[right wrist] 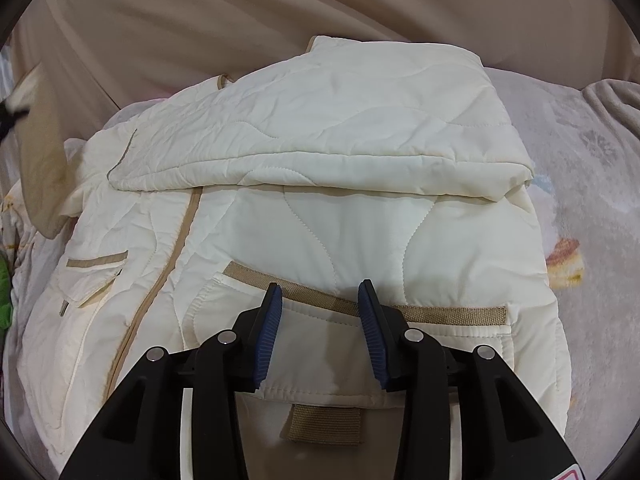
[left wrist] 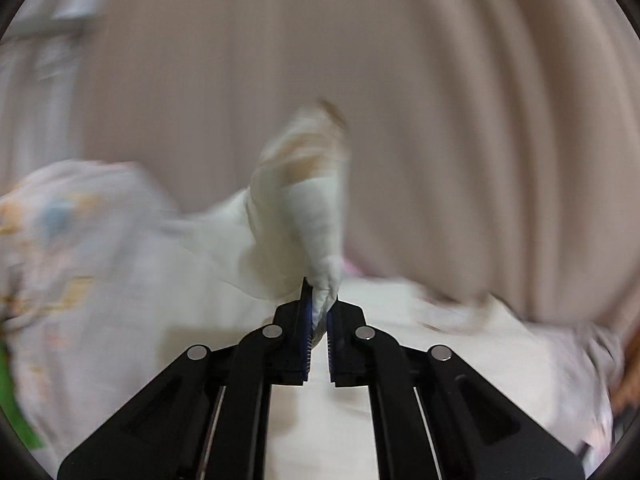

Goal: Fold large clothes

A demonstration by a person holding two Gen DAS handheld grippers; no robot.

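Note:
A cream quilted jacket (right wrist: 320,208) with tan trim lies on the bed, one sleeve folded across its chest. My right gripper (right wrist: 320,292) is open and empty, hovering just above the jacket's lower pocket with the tan band. My left gripper (left wrist: 319,300) is shut on a bunched cream part of the jacket (left wrist: 304,200) and holds it lifted; the left wrist view is motion-blurred.
A pale patterned bedsheet (right wrist: 580,208) lies under the jacket. A beige curtain (right wrist: 200,20) hangs behind the bed. Something green (right wrist: 4,296) shows at the left edge. More patterned bedding (left wrist: 60,240) lies at the left.

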